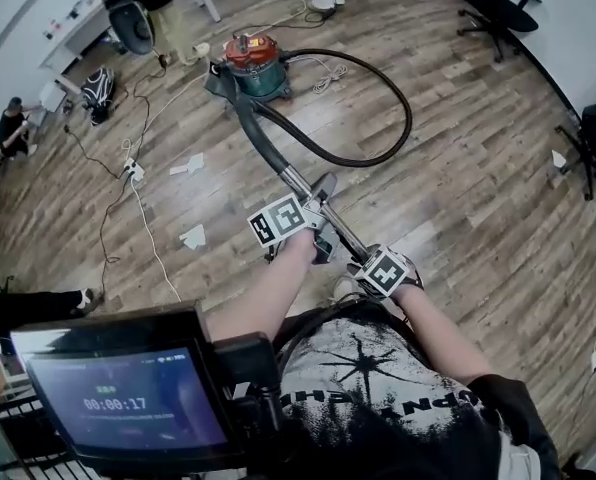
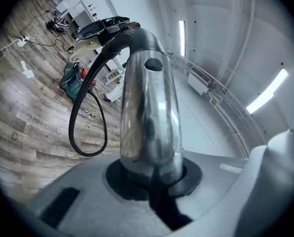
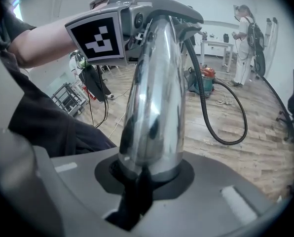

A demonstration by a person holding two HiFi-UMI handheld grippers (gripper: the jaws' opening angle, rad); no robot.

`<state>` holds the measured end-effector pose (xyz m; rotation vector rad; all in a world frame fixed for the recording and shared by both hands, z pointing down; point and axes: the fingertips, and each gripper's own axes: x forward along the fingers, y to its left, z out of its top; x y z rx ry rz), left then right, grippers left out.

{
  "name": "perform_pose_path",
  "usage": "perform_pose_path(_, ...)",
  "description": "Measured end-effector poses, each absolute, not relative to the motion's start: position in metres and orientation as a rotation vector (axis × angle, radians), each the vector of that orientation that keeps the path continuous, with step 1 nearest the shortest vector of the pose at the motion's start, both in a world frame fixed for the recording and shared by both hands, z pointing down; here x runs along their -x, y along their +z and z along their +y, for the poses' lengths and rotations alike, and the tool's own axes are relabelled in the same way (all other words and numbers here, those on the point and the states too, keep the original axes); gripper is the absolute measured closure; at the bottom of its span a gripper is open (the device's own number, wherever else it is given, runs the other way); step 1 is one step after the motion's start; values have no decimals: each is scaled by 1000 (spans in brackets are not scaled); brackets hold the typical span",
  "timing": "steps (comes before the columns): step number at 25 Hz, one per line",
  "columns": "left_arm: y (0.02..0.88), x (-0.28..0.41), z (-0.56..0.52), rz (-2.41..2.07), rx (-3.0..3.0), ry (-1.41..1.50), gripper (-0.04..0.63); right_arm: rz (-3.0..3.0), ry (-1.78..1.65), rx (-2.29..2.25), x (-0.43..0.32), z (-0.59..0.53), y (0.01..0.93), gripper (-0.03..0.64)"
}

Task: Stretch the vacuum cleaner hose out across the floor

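Vacuum cleaner hose (image 1: 407, 116) — black and ribbed, it lies in one wide loop on the wood floor (image 1: 458, 208). It runs from the red-topped canister (image 1: 255, 63) at the floor's far side round to the chrome tube (image 1: 294, 180). The tube is raised off the floor and points toward the canister. Your left gripper (image 1: 308, 226) — fingers clenched on the tube. Your right gripper (image 1: 370, 260) has its fingers clenched on the same tube, just behind the left and closest to your body.
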<state>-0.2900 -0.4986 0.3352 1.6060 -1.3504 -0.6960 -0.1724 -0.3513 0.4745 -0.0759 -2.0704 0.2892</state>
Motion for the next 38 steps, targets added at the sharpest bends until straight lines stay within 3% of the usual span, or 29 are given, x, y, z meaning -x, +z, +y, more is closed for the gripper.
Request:
perform_pose_path(8, 333, 281, -422, -1334, -1586, -733, 557, -2044, 289, 83, 157, -276, 471, 540)
perform_pose_path(20, 353, 186, -292, -1192, -1632, -707, 557, -2011, 349, -55, 75, -133, 482, 541)
perform_pose_path(32, 335, 95, -253, -1196, -1632, -764, 557, -2012, 302, -59, -24, -103, 470, 546)
perform_pose_path(38, 333, 20, -237, -1231, -1613, -826, 557, -2006, 242, -15, -108, -97, 467, 546)
